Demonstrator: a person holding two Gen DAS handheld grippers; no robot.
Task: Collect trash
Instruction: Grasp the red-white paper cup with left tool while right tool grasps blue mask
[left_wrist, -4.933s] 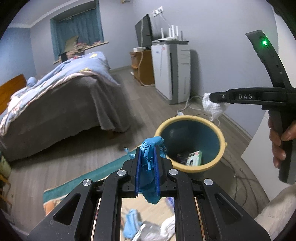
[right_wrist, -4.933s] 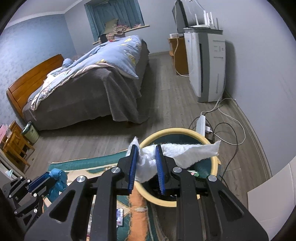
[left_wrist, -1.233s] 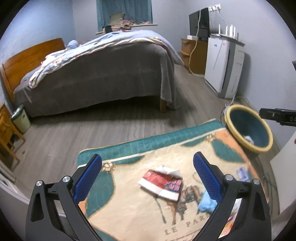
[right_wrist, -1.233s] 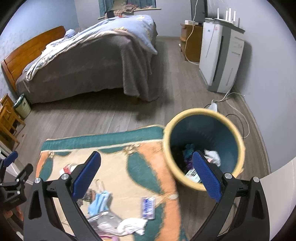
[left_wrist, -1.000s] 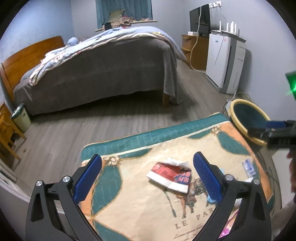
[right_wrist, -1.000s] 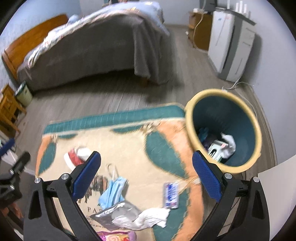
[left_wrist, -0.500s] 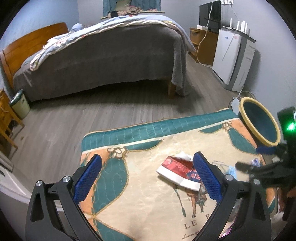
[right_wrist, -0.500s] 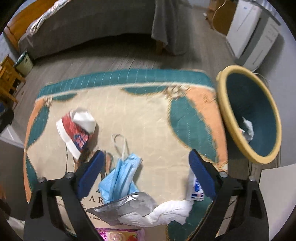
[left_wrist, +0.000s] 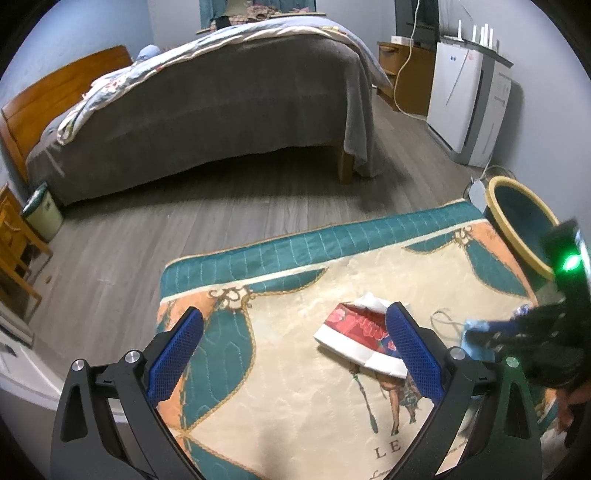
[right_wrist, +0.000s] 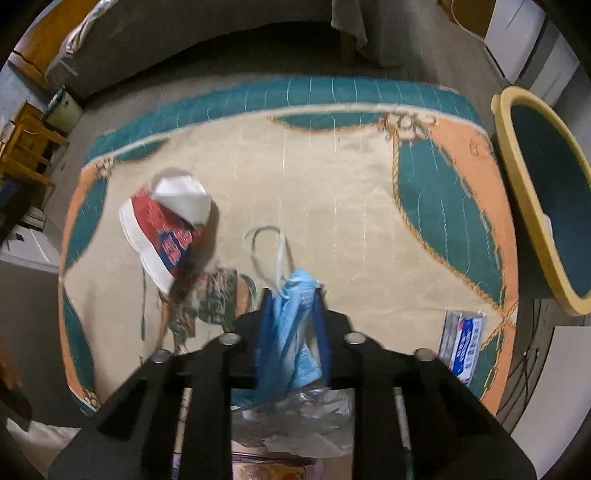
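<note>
While my right gripper (right_wrist: 291, 314), jaws just closed, clamps the blue face mask (right_wrist: 291, 332) on the rug (right_wrist: 332, 192), I should lift straight so its loops clear, then carry it to the bin (right_wrist: 546, 206); my left gripper (left_wrist: 291, 350) hangs spread above the red carton (left_wrist: 358, 339).

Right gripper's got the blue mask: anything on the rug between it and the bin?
Nothing tall. The right gripper is shut on the light blue face mask. Toward the yellow-rimmed teal bin lies bare patterned rug; a small blue-and-white wrapper lies flat near the rug's edge, below that line.
</note>
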